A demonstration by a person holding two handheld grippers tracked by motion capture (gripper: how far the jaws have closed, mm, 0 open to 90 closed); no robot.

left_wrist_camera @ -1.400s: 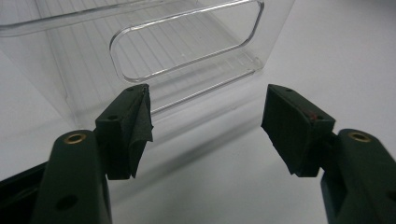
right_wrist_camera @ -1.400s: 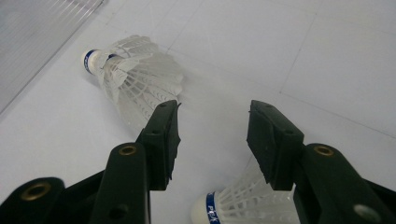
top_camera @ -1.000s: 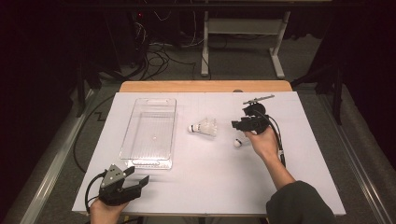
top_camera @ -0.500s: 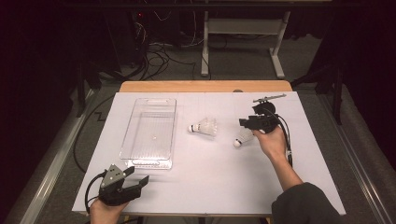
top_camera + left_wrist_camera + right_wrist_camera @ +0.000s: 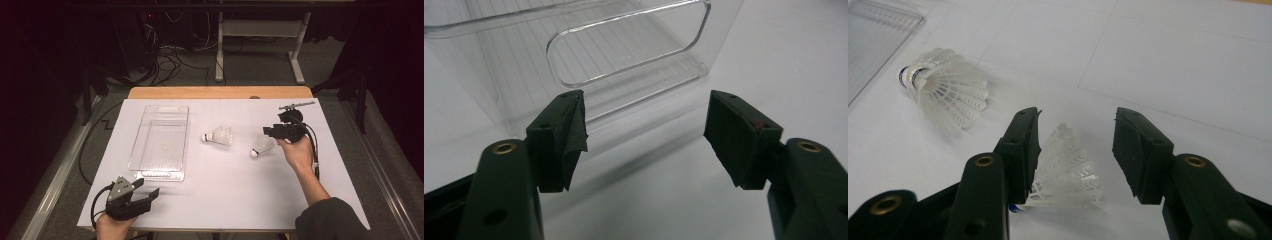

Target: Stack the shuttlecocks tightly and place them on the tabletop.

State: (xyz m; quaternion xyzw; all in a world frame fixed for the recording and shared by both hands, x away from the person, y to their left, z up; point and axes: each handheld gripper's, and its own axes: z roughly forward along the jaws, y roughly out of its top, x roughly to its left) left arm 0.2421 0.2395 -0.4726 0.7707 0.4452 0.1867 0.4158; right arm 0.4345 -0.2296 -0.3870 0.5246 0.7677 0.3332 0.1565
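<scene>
Clear plastic rectangular tray [image 5: 161, 142] sitting left of centre on the white-covered table [image 5: 225, 200]. Right of it, white feathered shuttlecock [image 5: 218, 136] lying on its side. Further right and a bit nearer, second white shuttlecock [image 5: 261, 146], just left of the right gripper [image 5: 272, 132]. Left gripper [image 5: 145, 192] parked at the near-left corner, just near of the tray.

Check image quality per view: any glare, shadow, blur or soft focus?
High view: white table sheet evenly lit, surroundings nearly black; clear tray shows only faint sheen. Left gripper view: the left tool is sharp, with soft shadow on the sheet beneath the tray; tray walls catch reflections. Right gripper view: the near shuttlecock between the right tool looks crisp, far shuttlecock slightly soft.
</scene>
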